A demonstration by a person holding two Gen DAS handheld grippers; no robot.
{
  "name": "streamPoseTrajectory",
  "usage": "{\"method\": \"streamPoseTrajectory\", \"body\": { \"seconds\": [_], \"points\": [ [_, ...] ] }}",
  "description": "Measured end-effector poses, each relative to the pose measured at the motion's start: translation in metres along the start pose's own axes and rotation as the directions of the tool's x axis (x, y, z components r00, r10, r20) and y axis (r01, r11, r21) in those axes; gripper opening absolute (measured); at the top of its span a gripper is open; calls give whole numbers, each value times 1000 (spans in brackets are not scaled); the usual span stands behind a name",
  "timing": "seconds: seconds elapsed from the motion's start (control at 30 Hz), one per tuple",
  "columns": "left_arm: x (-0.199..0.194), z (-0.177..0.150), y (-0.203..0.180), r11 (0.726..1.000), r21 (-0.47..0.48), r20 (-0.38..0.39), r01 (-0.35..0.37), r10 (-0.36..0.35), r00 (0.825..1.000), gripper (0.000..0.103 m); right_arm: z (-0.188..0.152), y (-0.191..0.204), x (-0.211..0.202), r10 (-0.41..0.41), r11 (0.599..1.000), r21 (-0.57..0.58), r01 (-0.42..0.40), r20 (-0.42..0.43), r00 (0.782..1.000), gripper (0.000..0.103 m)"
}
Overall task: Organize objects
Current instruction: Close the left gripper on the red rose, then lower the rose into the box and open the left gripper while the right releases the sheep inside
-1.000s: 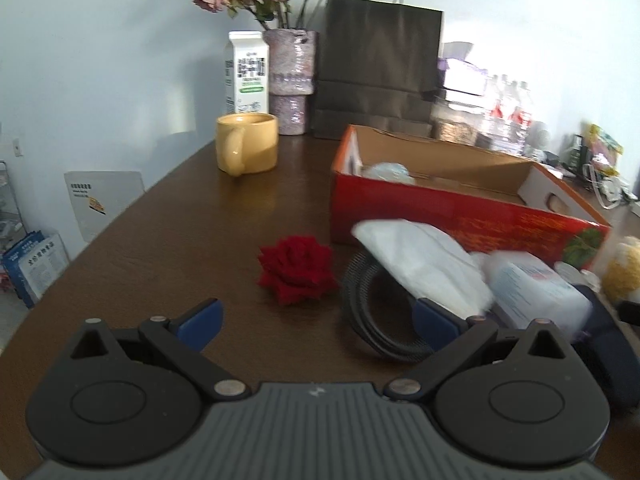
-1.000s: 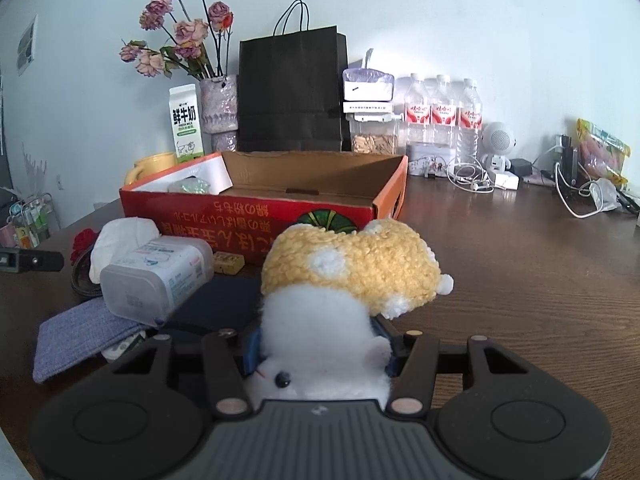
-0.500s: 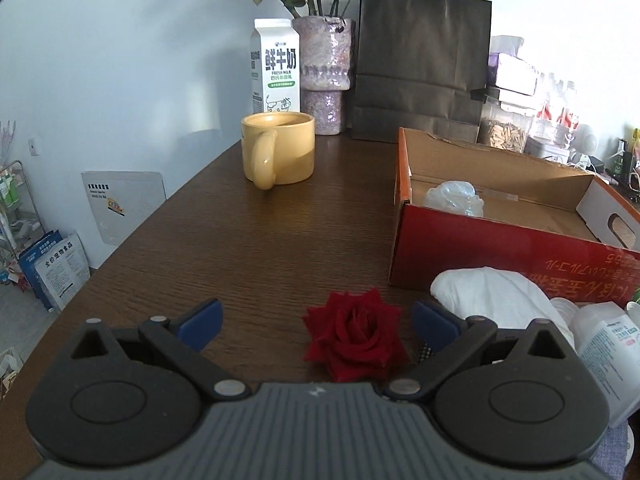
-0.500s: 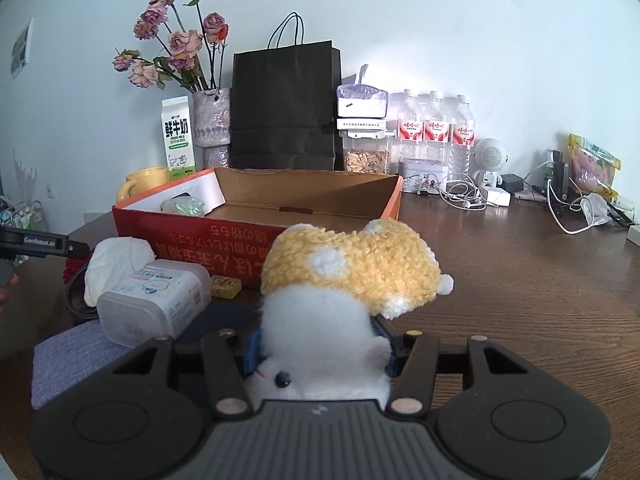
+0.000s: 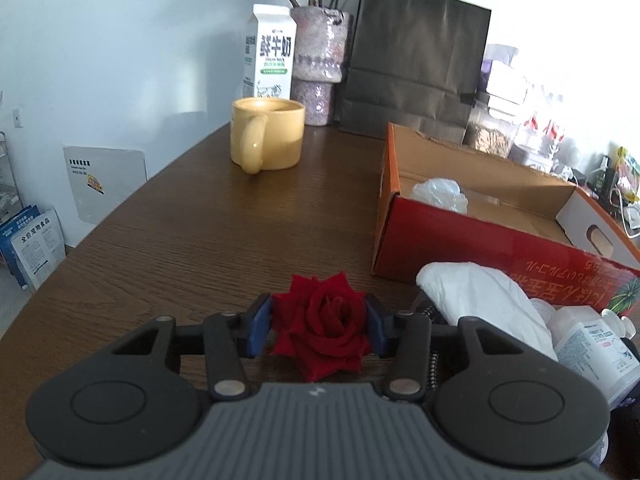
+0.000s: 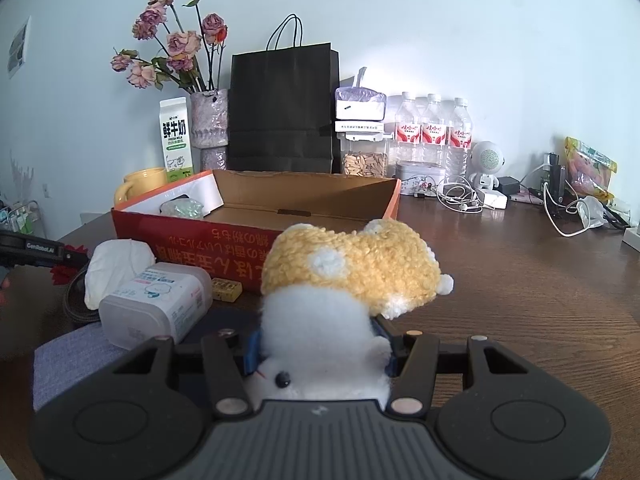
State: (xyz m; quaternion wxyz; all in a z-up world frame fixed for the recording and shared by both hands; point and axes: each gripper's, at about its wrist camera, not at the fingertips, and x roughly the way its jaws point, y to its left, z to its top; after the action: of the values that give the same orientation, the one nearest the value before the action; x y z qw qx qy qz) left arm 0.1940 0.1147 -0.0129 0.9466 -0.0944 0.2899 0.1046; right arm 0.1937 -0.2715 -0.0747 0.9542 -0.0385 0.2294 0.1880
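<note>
One red rose head [image 5: 322, 326] sits between the blue pads of the left gripper [image 5: 320, 328], which is clamped on it from both sides; the bloom faces up and toward the camera, over the tabletop [image 5: 192, 240] near its left edge. One plush toy [image 6: 344, 292], yellow on top and white below, is pinched in the right gripper [image 6: 320, 346]; its long axis runs left to right across the fingers, and its black eye [image 6: 283, 379] sits down by the gripper body.

One open red cardboard box [image 6: 248, 240] stands toward the middle of the tabletop with its long side across the right wrist view. Inside, at its left end, lies one crumpled clear plastic bundle [image 5: 440, 194].

Against the box's near wall lie one white cloth bundle [image 5: 476, 300], one clear lidded container [image 6: 156, 304] with a printed label, and one small yellow block [image 6: 226, 289]. The container rests on a purple cloth [image 6: 76, 364].

Along the back edge stand one yellow mug [image 5: 266, 140], one milk carton [image 5: 270, 58], one vase [image 6: 210, 124] of dried roses, one black paper bag [image 6: 282, 108], and three water bottles [image 6: 432, 132] side by side.
</note>
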Motion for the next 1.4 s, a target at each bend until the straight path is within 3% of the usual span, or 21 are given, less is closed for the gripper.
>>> {"method": "streamPoseTrajectory", "body": {
  "seconds": [0.3, 0.67, 1.07, 1.4],
  "points": [
    [-32, 12, -5, 1000, 2, 104, 19, -19, 994, 48, 8, 2, -12, -2, 1000, -18, 2, 46, 999, 52],
    [-50, 38, -51, 990, 75, 197, 117, -130, 972, 48, 38, 16, -3, 47, 997, -70, -39, 108, 993, 52],
    [-24, 66, -123, 971, 150, 226, 189, -220, 949, 49, 92, 39, 46, 118, 988, -118, -100, 166, 979, 52],
    [18, 86, -153, 969, 172, 211, 177, -212, 954, 49, 119, 37, 107, 104, 992, -89, -93, 126, 987, 52]
  ]
}}
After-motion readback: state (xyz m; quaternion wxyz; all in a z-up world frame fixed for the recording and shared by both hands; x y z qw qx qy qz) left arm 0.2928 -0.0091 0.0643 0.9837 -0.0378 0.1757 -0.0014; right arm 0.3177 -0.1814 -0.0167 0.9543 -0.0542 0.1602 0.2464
